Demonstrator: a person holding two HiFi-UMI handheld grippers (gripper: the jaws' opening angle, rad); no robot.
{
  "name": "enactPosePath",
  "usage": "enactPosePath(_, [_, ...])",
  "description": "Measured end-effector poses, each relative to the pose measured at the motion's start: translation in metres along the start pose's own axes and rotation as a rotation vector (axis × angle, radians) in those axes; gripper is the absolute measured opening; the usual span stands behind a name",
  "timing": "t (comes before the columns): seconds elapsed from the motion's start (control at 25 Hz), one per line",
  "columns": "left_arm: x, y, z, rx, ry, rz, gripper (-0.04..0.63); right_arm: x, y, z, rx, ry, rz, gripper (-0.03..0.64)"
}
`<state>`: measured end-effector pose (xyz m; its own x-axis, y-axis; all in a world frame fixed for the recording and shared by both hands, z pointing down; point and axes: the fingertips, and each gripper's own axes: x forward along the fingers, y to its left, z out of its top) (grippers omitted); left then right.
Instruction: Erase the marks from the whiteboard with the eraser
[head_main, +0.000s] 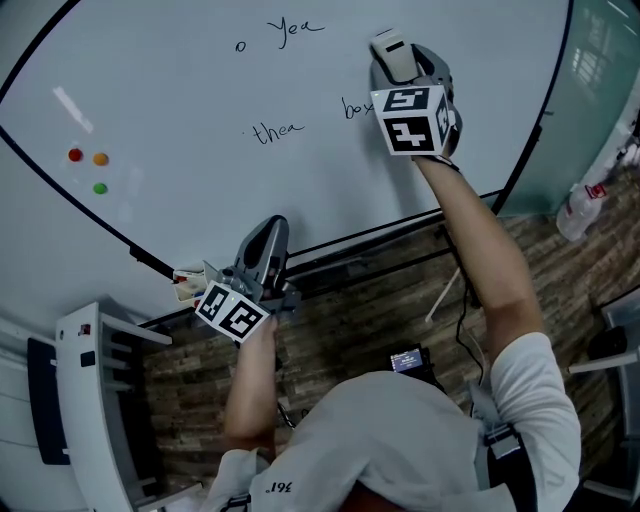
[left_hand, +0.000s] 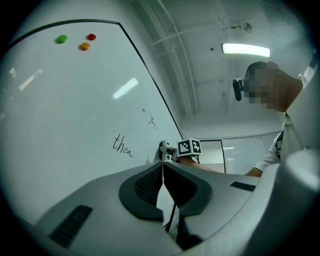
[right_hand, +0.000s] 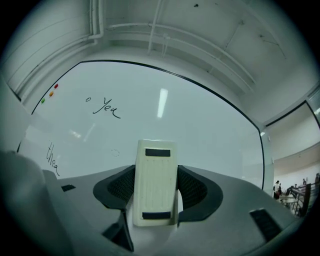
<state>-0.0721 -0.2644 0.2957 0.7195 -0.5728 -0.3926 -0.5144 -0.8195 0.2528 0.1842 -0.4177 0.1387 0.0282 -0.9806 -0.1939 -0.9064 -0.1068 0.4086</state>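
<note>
**Right gripper (right_hand: 156, 172) clamped on the eraser (right_hand: 156, 186); left gripper (left_hand: 163, 169) closed on nothing**

Both jaws of the right gripper press the long sides of the cream eraser. Its long axis runs along the jaws, and its far end stands out past the fingertips toward the whiteboard (head_main: 180, 90). The broad face turned to the gripper's camera carries two dark strips, one near each end. In the head view the eraser (head_main: 391, 53) points up the board with the right gripper (head_main: 400, 72) raised on an outstretched arm. It sits below and right of the word "Yea" (head_main: 295, 29) and just above a word beginning "bo" (head_main: 355, 107), whose end the gripper hides. Whether the eraser touches the board cannot be told.

The left gripper (head_main: 264, 250) is held low by the board's bottom edge, its jaws meeting at the tips with nothing between them.

A third word, "thea" (head_main: 277, 132), lies left of the right gripper, and a small "o" (head_main: 240, 46) left of "Yea". Red (head_main: 75, 155), orange (head_main: 100, 158) and green (head_main: 99, 188) magnets cluster at the board's left. The board has a thin black frame. Below it is a floor of dark wood planks (head_main: 350, 310), with a white rack (head_main: 95, 400) at the left and a glass wall (head_main: 600, 80) at the right. A long ceiling light (left_hand: 245, 49) glows overhead.
</note>
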Motion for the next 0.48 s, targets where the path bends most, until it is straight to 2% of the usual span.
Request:
enactPosePath(0.16, [-0.002, 0.001, 0.002, 0.0, -0.004, 0.001, 0.008, -0.006, 0.004, 0.014, 0.087, -0.045, 0.061, 0.273])
enactPosePath(0.48, [-0.01, 0.007, 0.012, 0.009, -0.019, 0.012, 0.008, -0.011, 0.042, 0.048, 0.012, -0.081, 0.111, 0.275])
